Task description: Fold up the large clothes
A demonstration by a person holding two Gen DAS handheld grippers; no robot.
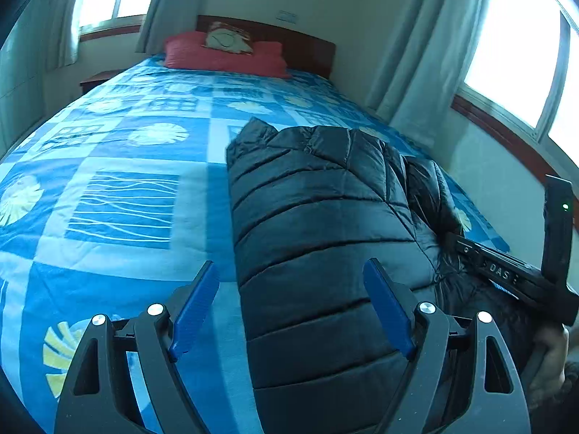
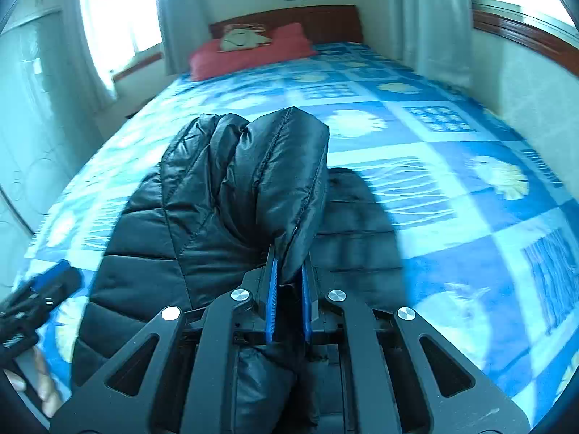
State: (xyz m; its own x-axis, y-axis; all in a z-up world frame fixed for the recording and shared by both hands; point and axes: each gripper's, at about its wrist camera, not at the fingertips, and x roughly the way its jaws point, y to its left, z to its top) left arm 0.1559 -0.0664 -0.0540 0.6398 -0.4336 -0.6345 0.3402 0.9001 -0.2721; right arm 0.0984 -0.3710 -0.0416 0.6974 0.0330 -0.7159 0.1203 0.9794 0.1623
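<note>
A black quilted puffer jacket (image 1: pixel 318 238) lies on the blue patterned bedspread (image 1: pixel 123 195), partly folded lengthwise. My left gripper (image 1: pixel 291 271) is open, its blue fingers (image 1: pixel 195 311) spread above the jacket's near left edge, holding nothing. My right gripper (image 2: pixel 289 282) is shut on a raised fold of the jacket (image 2: pixel 275 166), which stands up lifted above the rest of the garment. The right gripper's body (image 1: pixel 521 275) shows at the right edge of the left wrist view, beside the jacket. The left gripper (image 2: pixel 43 289) shows blurred at the left of the right wrist view.
Red pillows (image 1: pixel 224 54) and a patterned cushion (image 1: pixel 228 38) lie at the wooden headboard (image 1: pixel 307 45). Curtained windows (image 1: pixel 506 43) flank the bed; a wall runs close along the right side. The bedspread (image 2: pixel 452 188) stretches wide to the right of the jacket.
</note>
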